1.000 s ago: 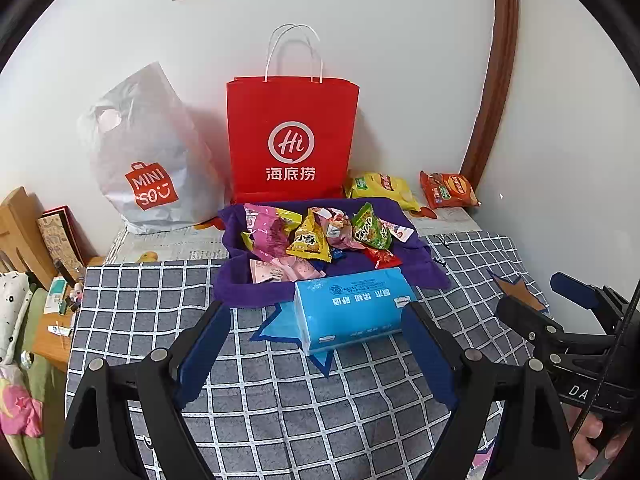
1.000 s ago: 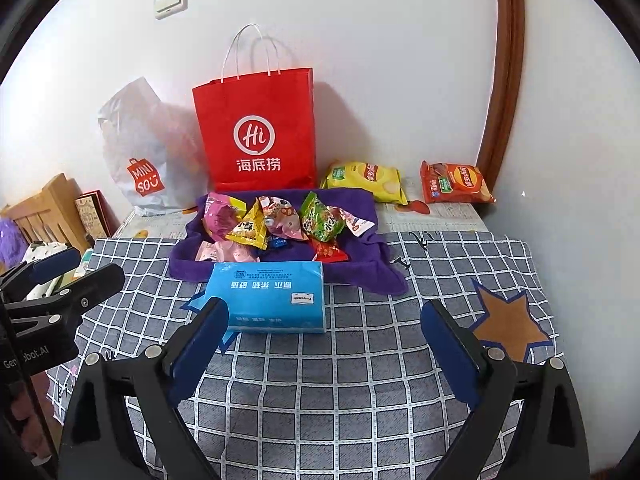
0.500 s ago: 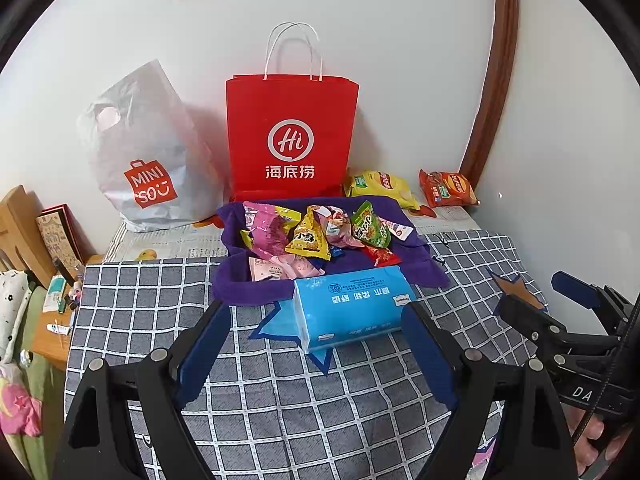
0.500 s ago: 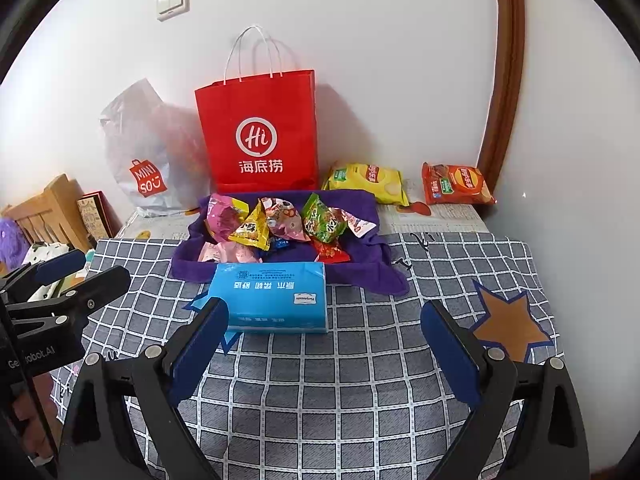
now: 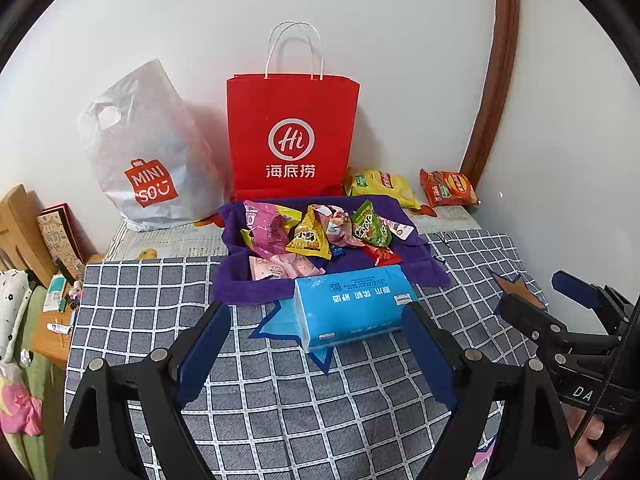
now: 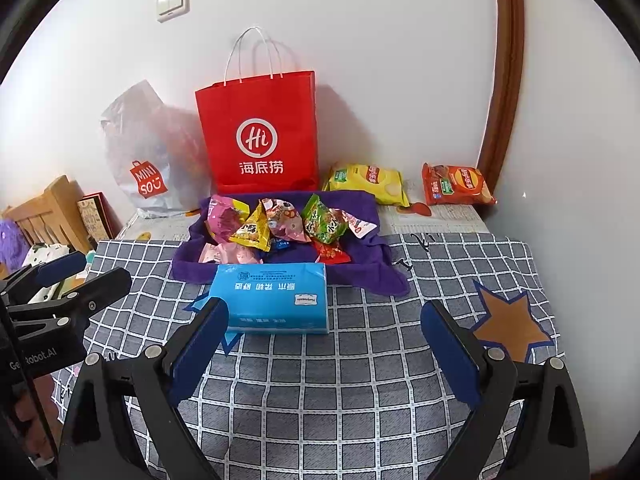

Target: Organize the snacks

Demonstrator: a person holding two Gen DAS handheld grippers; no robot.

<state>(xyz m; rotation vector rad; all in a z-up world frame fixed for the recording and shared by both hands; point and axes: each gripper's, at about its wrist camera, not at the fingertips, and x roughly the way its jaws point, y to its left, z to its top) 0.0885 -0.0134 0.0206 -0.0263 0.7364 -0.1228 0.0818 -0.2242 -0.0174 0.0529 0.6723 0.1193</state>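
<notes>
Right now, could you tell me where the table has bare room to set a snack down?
The checked cloth lies bare in front of the blue tissue pack, out to the brown star patch. Another patch lies left of the purple cloth. The purple cloth is crowded with snack packets; bags and chips line the wall.

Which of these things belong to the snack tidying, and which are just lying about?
For the job:
small snack packets on the purple cloth
yellow chip bag
orange chip bag
red paper bag, possibly

Lying about:
blue tissue pack
white plastic bag
checked tablecloth
light switch
</notes>
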